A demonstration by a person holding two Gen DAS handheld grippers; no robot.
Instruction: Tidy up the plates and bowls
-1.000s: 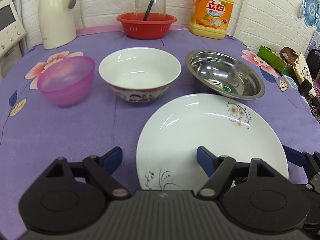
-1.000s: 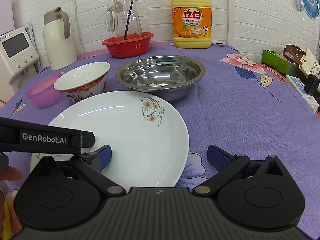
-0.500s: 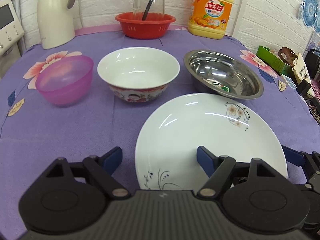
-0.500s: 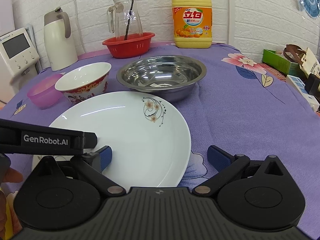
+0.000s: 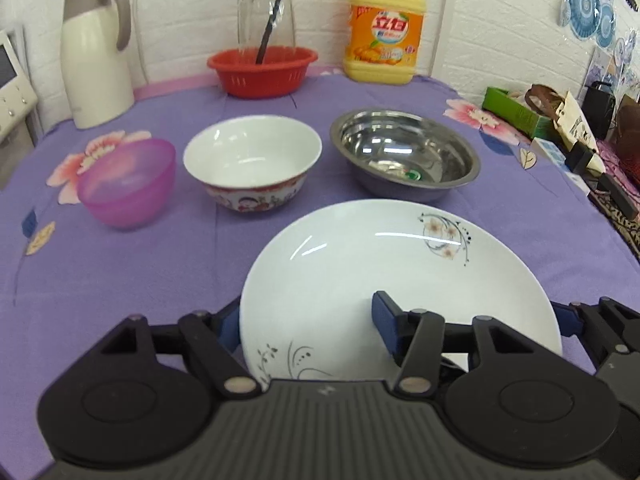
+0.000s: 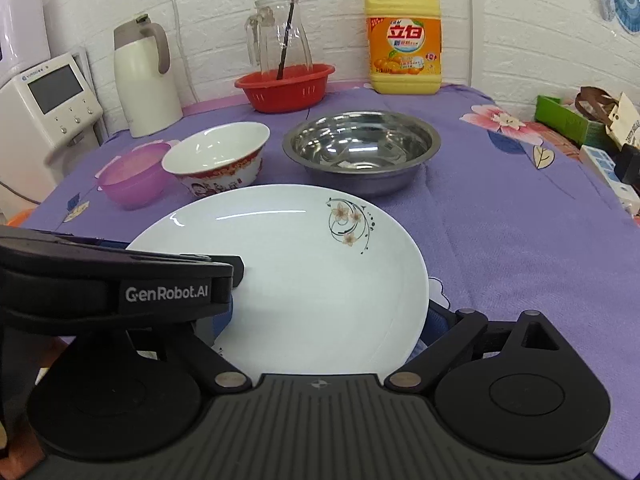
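Observation:
A white flower-print plate (image 5: 392, 276) (image 6: 304, 280) is tilted up off the purple cloth, its near rim between both grippers' fingers. My left gripper (image 5: 304, 326) is open, one finger under the plate's left rim, one over its face. My right gripper (image 6: 332, 320) is open, one finger under the right rim; the other is hidden by the left gripper's body (image 6: 120, 280). Behind stand a pink plastic bowl (image 5: 128, 184) (image 6: 134, 178), a white ceramic bowl (image 5: 252, 160) (image 6: 218, 156) and a steel bowl (image 5: 404, 154) (image 6: 360, 148).
At the back stand a white kettle (image 5: 96, 56), a red basket (image 5: 262, 70) holding a glass jug, and a yellow detergent bottle (image 5: 386, 28). A white appliance (image 6: 48, 108) is at the left. Boxes and clutter (image 5: 560, 128) line the right edge.
Both grippers have risen and pushed forward around the plate's near rim. The plate's near side has lifted off the cloth. The bowls have not moved.

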